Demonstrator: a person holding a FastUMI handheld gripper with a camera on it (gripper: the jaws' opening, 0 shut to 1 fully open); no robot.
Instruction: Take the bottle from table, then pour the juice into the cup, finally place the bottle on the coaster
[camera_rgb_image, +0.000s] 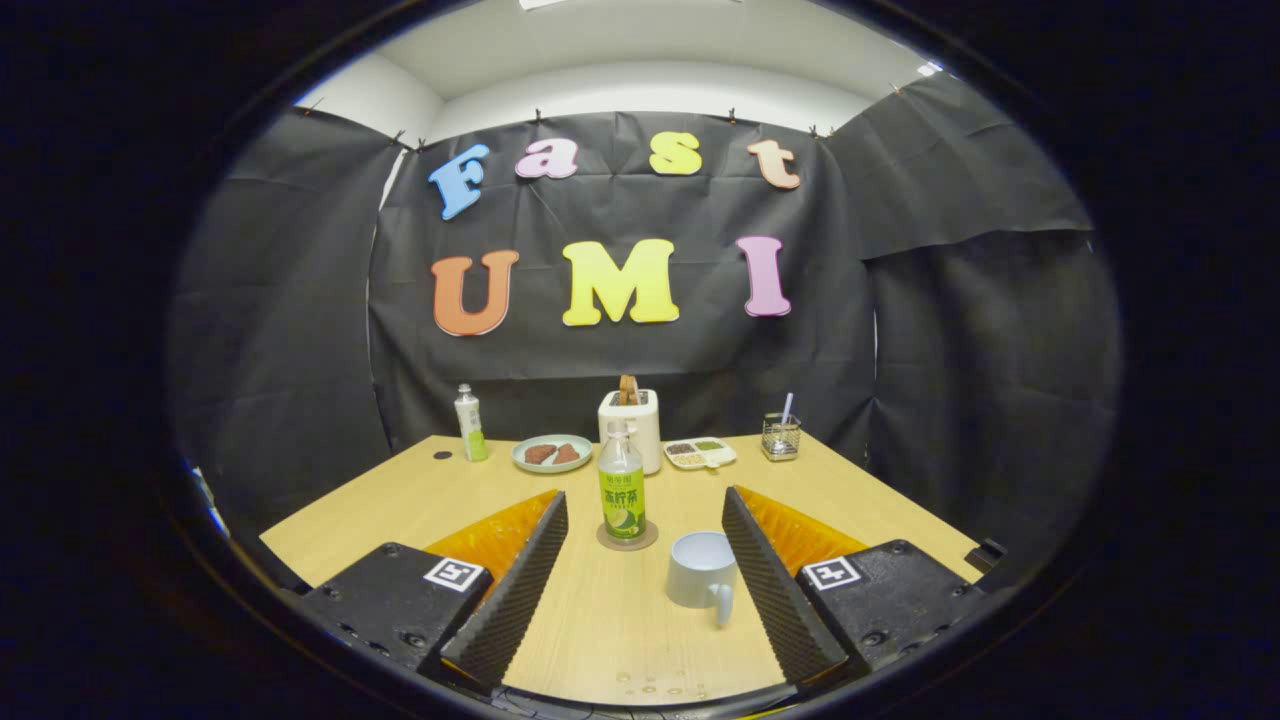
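A clear bottle (621, 486) with a white cap and a green label stands upright on a round brown coaster (627, 538), just beyond my fingertips and a little left of the middle. A pale grey cup (702, 571) with its handle toward me sits on the table between my fingers, close to the right finger (775, 590). My gripper (645, 510) is open wide, both ribbed black fingers spread apart and touching nothing.
At the back of the wooden table (400, 500) stand a second bottle (470, 424), a plate with food (552, 453), a white toaster (634, 415), a small divided tray (699, 453) and a wire holder (780, 436). A few water drops (655, 688) lie near me.
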